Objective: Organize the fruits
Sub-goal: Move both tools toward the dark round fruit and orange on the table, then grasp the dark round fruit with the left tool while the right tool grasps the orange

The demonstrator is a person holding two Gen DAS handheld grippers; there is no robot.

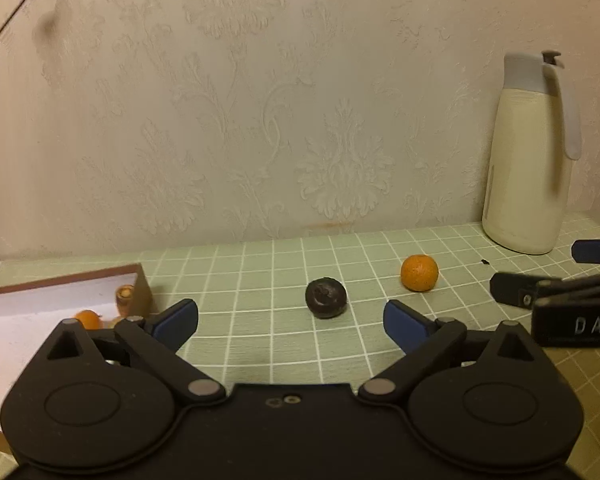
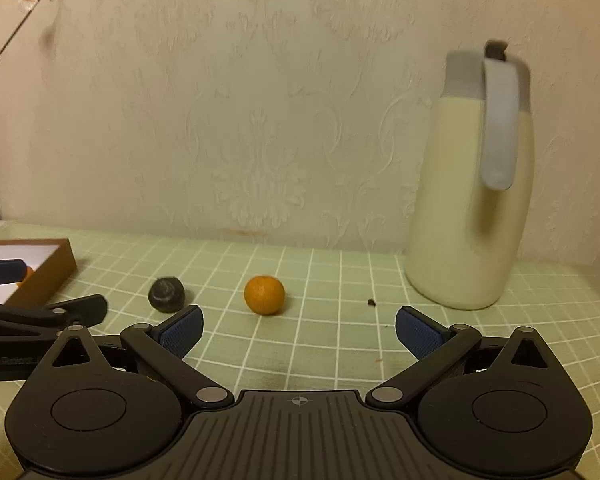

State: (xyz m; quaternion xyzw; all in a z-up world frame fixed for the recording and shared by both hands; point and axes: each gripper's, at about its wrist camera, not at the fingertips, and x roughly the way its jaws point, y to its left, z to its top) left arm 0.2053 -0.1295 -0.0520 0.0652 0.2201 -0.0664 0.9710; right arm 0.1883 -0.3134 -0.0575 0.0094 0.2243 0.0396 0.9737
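Note:
A dark round fruit (image 1: 325,298) lies on the green checked table (image 1: 260,344), just ahead of my left gripper (image 1: 291,322), whose jaws stand wide with nothing between the blue pads. An orange fruit (image 1: 419,273) sits to its right, nearer the wall. In the right wrist view the orange fruit (image 2: 264,295) lies ahead and slightly left of my right gripper (image 2: 299,330), which is open and empty; the dark fruit (image 2: 166,294) rests further left. A brown box (image 1: 40,320) with a white inside holds several orange fruits (image 1: 88,319) at the left.
A cream jug (image 2: 472,200) with a grey lid and handle stands at the back right against the patterned wall (image 2: 260,100). The brown box (image 2: 40,268) and the left gripper's fingers (image 2: 4,272) show at the left of the right wrist view. A small dark crumb (image 2: 371,302) lies near the jug.

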